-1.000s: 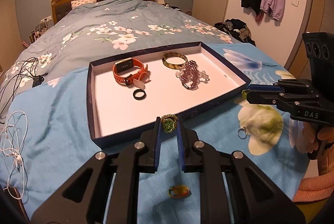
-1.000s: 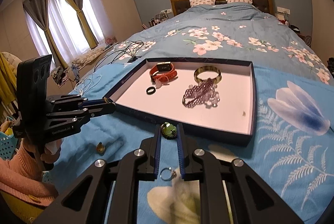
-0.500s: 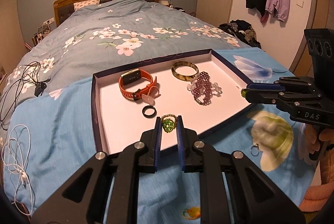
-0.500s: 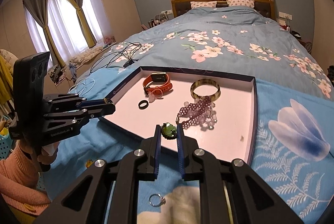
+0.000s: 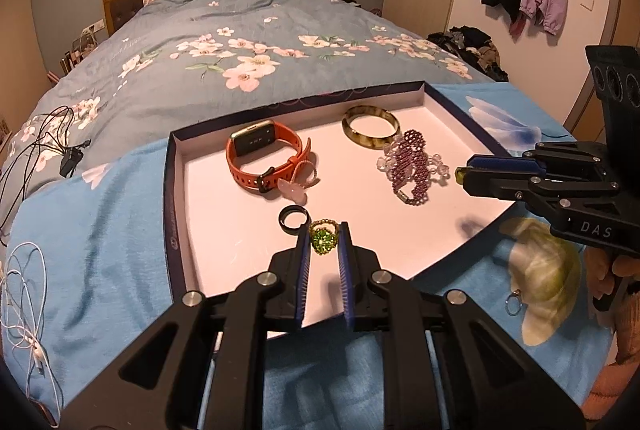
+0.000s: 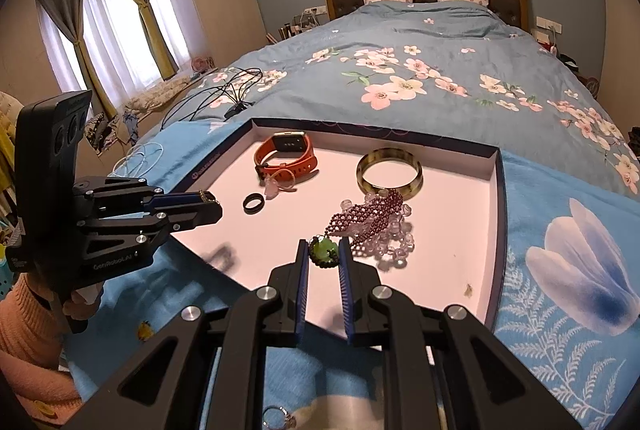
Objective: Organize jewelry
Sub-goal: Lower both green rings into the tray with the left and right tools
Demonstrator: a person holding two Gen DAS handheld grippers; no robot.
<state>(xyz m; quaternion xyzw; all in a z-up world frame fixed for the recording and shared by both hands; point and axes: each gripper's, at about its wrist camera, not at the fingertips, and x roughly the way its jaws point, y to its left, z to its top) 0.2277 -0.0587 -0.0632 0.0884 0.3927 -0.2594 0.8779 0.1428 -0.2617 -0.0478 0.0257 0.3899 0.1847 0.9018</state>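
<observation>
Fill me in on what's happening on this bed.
A person is sorting jewelry into a shallow box on the bed. The left gripper holds a green beaded ring above the box floor by a black ring; the right gripper holds a green stone piece over the box. A silver ring lies outside.

Green bead ring [image 6: 325, 250] between right gripper [image 6: 324, 254] jaws above the white-lined tray [image 6: 498, 213].
</observation>
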